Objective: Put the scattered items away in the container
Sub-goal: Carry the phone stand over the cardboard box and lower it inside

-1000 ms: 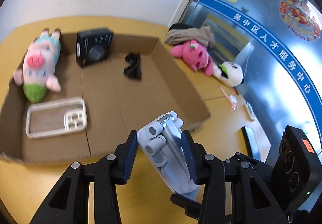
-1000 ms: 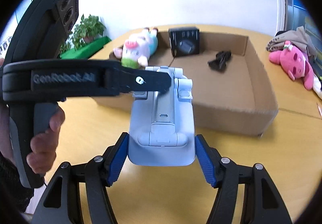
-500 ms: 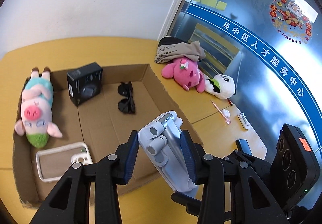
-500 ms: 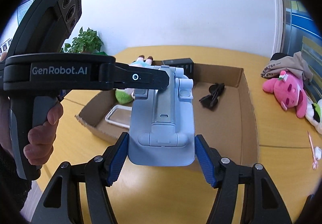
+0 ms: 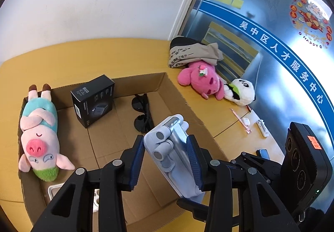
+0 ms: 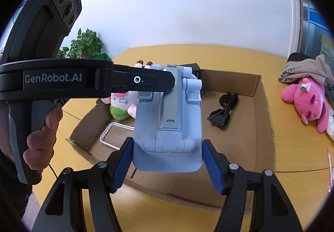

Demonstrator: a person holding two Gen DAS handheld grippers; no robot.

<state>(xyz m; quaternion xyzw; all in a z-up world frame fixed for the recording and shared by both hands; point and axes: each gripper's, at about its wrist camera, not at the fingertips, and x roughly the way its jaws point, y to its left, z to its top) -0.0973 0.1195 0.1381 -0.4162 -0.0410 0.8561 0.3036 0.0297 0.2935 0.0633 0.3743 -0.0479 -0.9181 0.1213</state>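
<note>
Both grippers hold one pale blue folding phone stand [image 5: 173, 148] [image 6: 169, 125] in the air above the near edge of the open cardboard box [image 5: 173, 83] [image 6: 258, 106]. My left gripper [image 5: 167, 161] is shut on its hinge end. My right gripper [image 6: 168, 161] is shut on its flat base. In the box lie a pink pig plush [image 5: 39, 134], a black carton [image 5: 94, 100], black sunglasses [image 5: 143, 113] [image 6: 223, 111] and a white phone case [image 6: 114, 131].
On the yellow table right of the box lie a magenta plush [image 5: 202, 79] [image 6: 306, 100], a panda plush [image 5: 240, 91], folded cloth [image 5: 194, 52], a pink pen [image 5: 240, 120] and a small white clip [image 5: 262, 127]. A glass door stands at the right.
Both grippers have risen together with the stand, so the box looks smaller and farther below. The grip on the stand is unchanged.
</note>
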